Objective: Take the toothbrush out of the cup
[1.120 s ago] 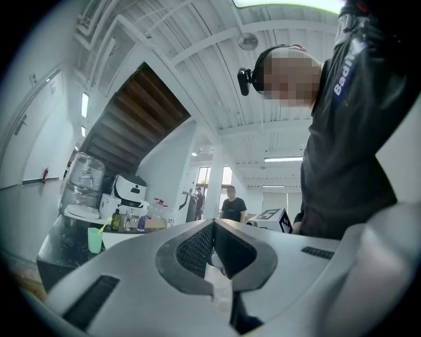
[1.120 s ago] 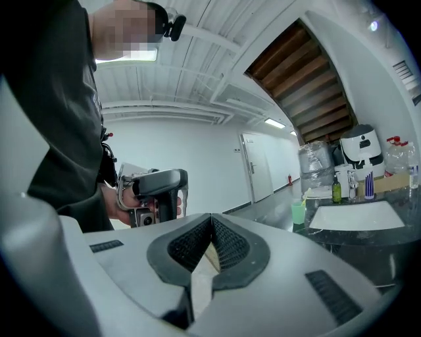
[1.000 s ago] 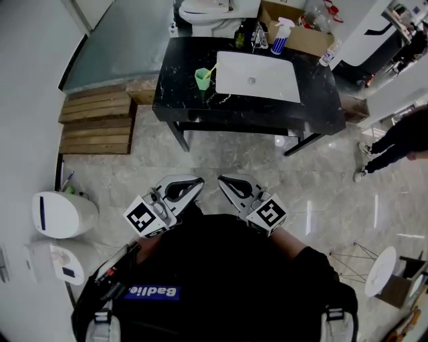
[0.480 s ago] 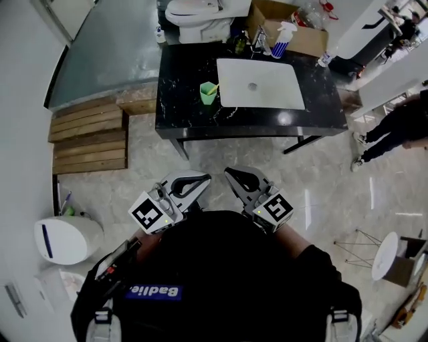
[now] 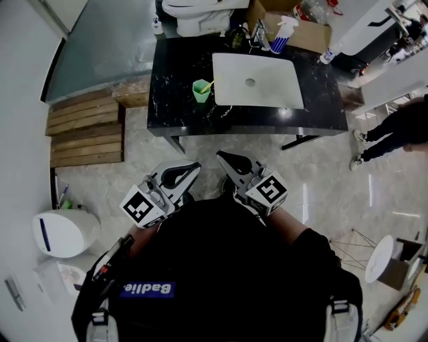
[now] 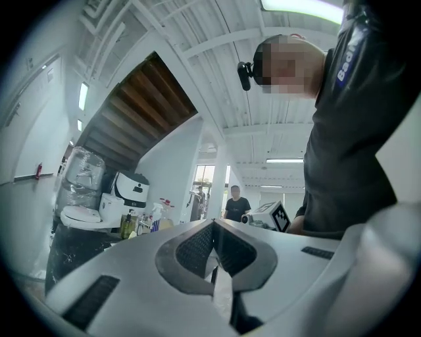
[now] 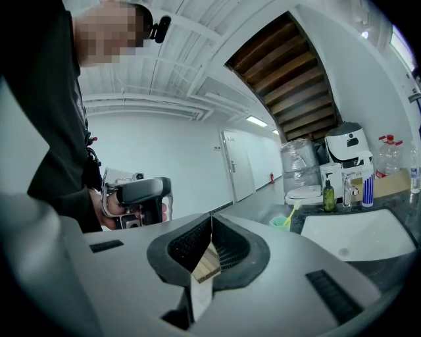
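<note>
A green cup (image 5: 200,90) stands on the black counter (image 5: 180,73), just left of the white sink (image 5: 257,80). A yellow toothbrush (image 5: 210,85) leans out of the cup toward the sink. The right gripper view also catches the cup (image 7: 283,223) and toothbrush (image 7: 292,211), far ahead of the jaws. My left gripper (image 5: 192,167) and right gripper (image 5: 224,159) are held side by side close to my body, over the floor and well short of the counter. Both are shut with nothing in them (image 6: 214,224) (image 7: 210,217).
At the back of the counter are a faucet (image 5: 259,35), a dark soap bottle (image 5: 237,37) and a blue spray bottle (image 5: 281,33). Behind stand a toilet (image 5: 200,8) and a cardboard box (image 5: 297,30). Wooden steps (image 5: 87,130) lie left, a white bin (image 5: 63,232) nearer left. A person (image 5: 401,133) stands right.
The head view has shifted, so the counter now sits slightly more to the left of the frame. Both grippers stay shut and close to my body.
</note>
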{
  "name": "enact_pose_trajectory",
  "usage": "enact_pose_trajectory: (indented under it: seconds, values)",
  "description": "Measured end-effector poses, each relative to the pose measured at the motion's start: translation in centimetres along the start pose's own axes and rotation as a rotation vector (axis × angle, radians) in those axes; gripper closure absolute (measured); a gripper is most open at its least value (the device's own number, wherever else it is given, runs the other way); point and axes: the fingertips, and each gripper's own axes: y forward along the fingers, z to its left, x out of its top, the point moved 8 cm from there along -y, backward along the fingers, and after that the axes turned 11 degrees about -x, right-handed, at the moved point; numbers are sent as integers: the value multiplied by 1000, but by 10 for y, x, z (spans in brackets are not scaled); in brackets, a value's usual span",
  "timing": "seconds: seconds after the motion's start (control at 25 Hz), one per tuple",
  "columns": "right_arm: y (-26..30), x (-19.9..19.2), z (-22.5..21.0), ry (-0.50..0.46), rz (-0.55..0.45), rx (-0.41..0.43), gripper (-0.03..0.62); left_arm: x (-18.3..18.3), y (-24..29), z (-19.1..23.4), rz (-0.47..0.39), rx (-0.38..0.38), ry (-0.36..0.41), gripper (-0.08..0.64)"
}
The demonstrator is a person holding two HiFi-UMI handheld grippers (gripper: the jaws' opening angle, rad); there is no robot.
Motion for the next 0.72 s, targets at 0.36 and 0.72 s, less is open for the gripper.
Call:
enact_pose_trajectory:
  seconds: [0.36,0.72]
  values:
    - [41,0,-60,14,-19,4,580,2,12,19,17,104,-12,558]
    - [86,-9,-105,-7,-29,-28,580,1,25,34,-7,156,-32,558]
